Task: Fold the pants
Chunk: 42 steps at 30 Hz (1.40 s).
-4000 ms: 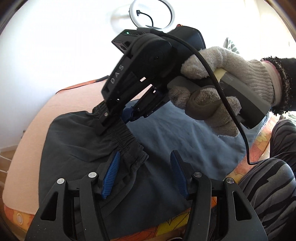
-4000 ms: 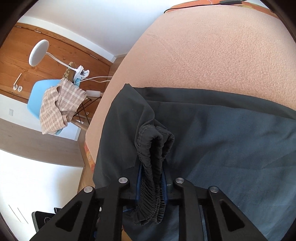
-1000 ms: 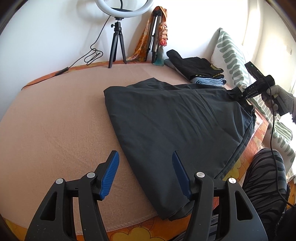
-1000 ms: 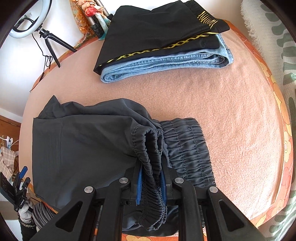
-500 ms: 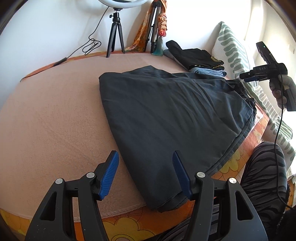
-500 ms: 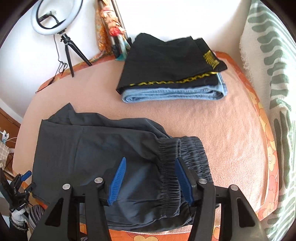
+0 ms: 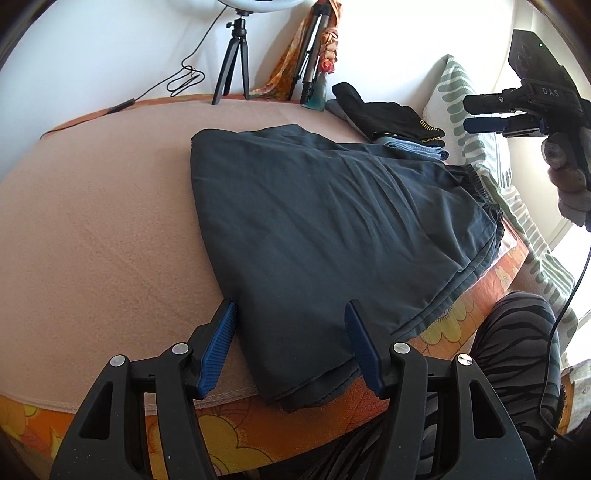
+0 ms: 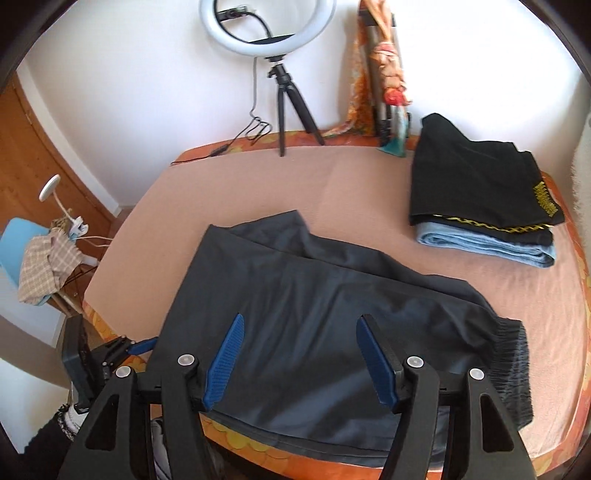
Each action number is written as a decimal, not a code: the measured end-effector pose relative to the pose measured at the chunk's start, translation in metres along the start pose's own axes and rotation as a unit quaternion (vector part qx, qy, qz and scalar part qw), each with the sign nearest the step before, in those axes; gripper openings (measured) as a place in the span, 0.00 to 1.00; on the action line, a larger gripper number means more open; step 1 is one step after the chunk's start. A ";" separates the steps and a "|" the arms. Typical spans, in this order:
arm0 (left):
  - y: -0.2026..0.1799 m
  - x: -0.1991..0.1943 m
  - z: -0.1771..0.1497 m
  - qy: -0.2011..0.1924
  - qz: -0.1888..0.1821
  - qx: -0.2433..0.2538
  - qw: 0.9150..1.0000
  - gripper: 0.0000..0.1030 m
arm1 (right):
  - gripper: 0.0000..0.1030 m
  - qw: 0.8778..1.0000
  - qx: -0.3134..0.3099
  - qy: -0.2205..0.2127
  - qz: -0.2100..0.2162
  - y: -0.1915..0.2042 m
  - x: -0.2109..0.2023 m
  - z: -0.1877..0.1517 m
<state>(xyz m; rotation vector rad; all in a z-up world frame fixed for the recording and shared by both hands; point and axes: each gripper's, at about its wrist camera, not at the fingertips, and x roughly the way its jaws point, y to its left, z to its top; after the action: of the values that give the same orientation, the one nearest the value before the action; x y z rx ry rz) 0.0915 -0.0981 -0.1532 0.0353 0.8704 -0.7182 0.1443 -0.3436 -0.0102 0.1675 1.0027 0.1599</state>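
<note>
1. The dark pants lie folded flat on the peach bed, their near edge hanging over the orange flowered bed border, the elastic waistband at the right end.
2. The right gripper, which a second ago was clamped on the bunched waistband, now has its jaws spread wide and empty; the blue pads hang above the cloth without touching it.
3. In the left wrist view the right gripper shows at the far right, raised clear of the pants in a gloved hand; a second ago it sat low at the waistband.
4. The waistband, held up in a hump a second ago, now lies flat on the bed.
5. The left gripper stays about half open and holds nothing, its jaws straddling the near left corner of the pants from above, much as a second ago.
6. Four seconds ago both grippers were close together on the gathered waistband; now they stand well apart, one at each end of the fold.
7. A stack of folded clothes, black over light blue denim, rests at the far right of the bed, apart from the pants.
8. A ring light on a tripod stands at the far edge by the white wall.
</note>
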 end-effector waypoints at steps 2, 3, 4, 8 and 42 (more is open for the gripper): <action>0.004 -0.001 -0.002 -0.007 -0.011 -0.024 1.000 0.58 | 0.64 1.000 -0.016 0.007 0.018 0.023 0.013 0.005; 0.006 -0.002 -0.002 -0.010 -0.015 -0.035 0.999 0.58 | 0.64 0.999 -0.023 0.012 0.028 0.033 0.021 0.006; 0.009 -0.004 -0.003 -0.013 -0.020 -0.046 0.999 0.58 | 0.64 0.999 -0.028 0.017 0.038 0.044 0.028 0.009; 0.021 -0.010 -0.008 -0.025 -0.041 -0.101 0.994 0.58 | 0.64 0.996 -0.044 0.041 0.069 0.082 0.061 0.016; 0.010 -0.006 -0.005 -0.074 -0.039 -0.134 0.987 0.51 | 0.01 0.978 -0.107 0.176 -0.025 0.177 0.222 0.036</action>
<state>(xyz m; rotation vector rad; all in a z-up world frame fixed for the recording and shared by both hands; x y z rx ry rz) 0.0913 -0.0856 -0.1547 -0.2912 0.8235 -0.6629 0.2820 -0.1269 -0.1365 -0.0870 1.3320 0.2560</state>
